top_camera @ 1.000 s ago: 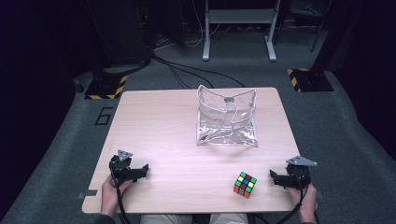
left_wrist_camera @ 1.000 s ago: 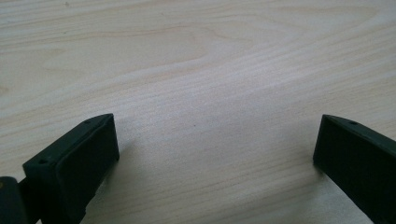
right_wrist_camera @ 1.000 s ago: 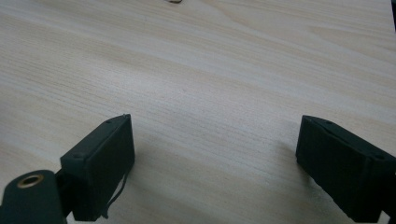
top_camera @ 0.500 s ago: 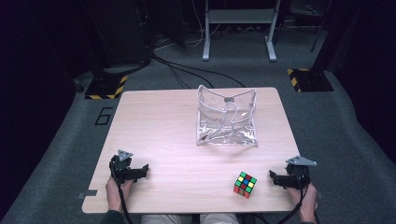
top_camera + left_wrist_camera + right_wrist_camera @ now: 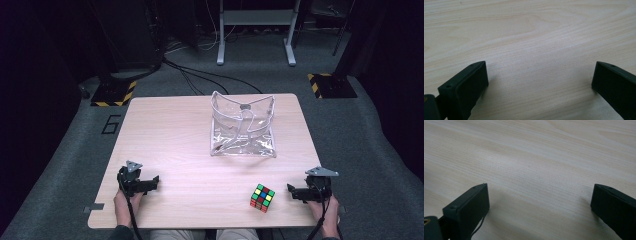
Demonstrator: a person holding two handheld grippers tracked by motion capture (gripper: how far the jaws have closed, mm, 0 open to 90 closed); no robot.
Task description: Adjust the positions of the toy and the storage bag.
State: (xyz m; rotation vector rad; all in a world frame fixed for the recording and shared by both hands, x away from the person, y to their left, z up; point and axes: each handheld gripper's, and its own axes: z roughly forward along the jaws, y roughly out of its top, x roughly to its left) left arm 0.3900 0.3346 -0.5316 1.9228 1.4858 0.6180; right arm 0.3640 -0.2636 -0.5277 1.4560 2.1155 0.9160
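nothing is moved since a second ago: left gripper (image 5: 154, 180) and right gripper (image 5: 291, 190) are rested wide apart and empty on the pale wooden table (image 5: 170, 135); multicoloured puzzle cube (image 5: 262, 197) and clear plastic pouch (image 5: 243, 125) are left untouched.

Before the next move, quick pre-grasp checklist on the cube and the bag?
1. Left gripper jaws apart, nothing between them: ok.
2. Right gripper jaws apart, nothing between them: ok.
3. Rubik's cube free on the table, close to the right gripper, not touched by it: ok.
4. Clear plastic bag standing with its mouth open upward: ok.
5. Bag empty inside: cannot tell, the film reflects.
6. Bare wood between the cube and the bag: ok.
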